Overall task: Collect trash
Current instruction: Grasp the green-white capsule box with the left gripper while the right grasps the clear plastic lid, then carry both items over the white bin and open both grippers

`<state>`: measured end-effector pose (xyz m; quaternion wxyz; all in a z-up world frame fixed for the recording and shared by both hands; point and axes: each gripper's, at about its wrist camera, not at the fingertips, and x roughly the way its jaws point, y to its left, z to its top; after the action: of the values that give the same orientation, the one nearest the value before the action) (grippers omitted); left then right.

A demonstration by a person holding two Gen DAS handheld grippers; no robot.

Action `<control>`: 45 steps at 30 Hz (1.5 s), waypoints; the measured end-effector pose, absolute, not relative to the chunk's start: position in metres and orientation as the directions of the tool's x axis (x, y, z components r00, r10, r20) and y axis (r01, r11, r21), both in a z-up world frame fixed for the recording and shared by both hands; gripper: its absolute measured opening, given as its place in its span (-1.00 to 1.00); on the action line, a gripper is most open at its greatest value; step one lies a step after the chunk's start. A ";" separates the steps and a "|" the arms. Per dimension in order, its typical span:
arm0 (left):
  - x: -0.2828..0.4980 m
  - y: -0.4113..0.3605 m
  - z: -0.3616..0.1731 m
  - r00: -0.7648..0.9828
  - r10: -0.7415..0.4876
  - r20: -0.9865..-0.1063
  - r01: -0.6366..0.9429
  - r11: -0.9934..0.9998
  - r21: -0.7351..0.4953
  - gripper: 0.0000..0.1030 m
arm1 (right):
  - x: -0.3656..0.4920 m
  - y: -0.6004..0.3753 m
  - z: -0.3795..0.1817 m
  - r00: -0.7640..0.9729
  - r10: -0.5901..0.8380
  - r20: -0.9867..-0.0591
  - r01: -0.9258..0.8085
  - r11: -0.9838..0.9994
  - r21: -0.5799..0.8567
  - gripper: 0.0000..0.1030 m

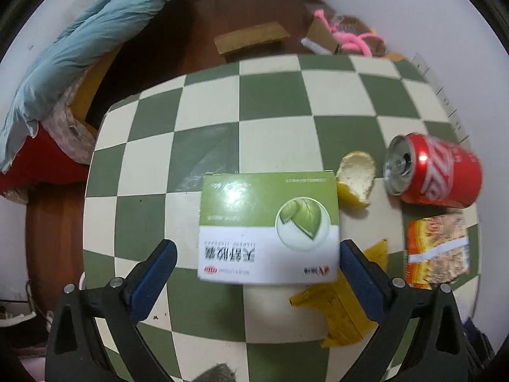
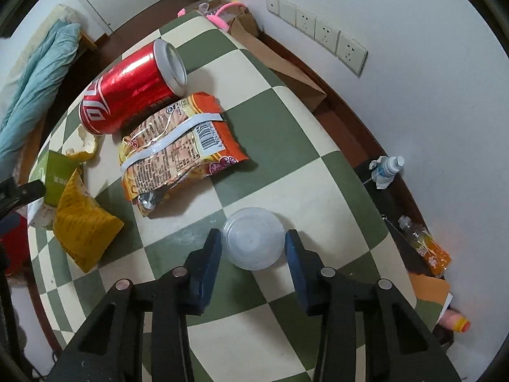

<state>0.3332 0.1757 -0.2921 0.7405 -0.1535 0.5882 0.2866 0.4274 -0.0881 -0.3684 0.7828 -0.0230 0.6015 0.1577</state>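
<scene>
**A:** Green-and-white box sits flat on the checkered table, right between the left gripper fingers, which are spread wide with a gap showing on its left side.

**B:** And the right gripper?

**A:** Parted around the clear plastic lid, pads just beside its rim, whether touching I can't tell.

**B:** Other trash?

**A:** Red can on its side, touching the orange snack bag. Yellow wrapper and fruit peel lie beside the box.
</scene>
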 end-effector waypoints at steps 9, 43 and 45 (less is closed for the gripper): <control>0.323 0.179 -0.292 0.209 0.209 -0.955 -0.616 0.787 0.038 0.70 | 0.425 -0.090 -0.362 0.232 0.247 -0.941 -0.301 0.938 0.173 -0.17; 0.054 0.197 -0.151 0.397 0.402 -0.825 -0.770 0.635 -0.061 0.70 | 0.269 0.014 -0.205 0.168 0.578 -0.798 -0.679 0.655 0.332 -0.17; 0.030 0.208 -0.148 0.388 0.415 -0.823 -0.792 0.607 -0.067 0.70 | 0.247 0.036 -0.200 0.121 0.599 -0.792 -0.713 0.607 0.350 -0.17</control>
<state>0.0299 0.2084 -0.1479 0.7998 -0.2329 0.4044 0.3775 0.2470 0.0356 -0.1998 0.7465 -0.0576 0.4963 0.4395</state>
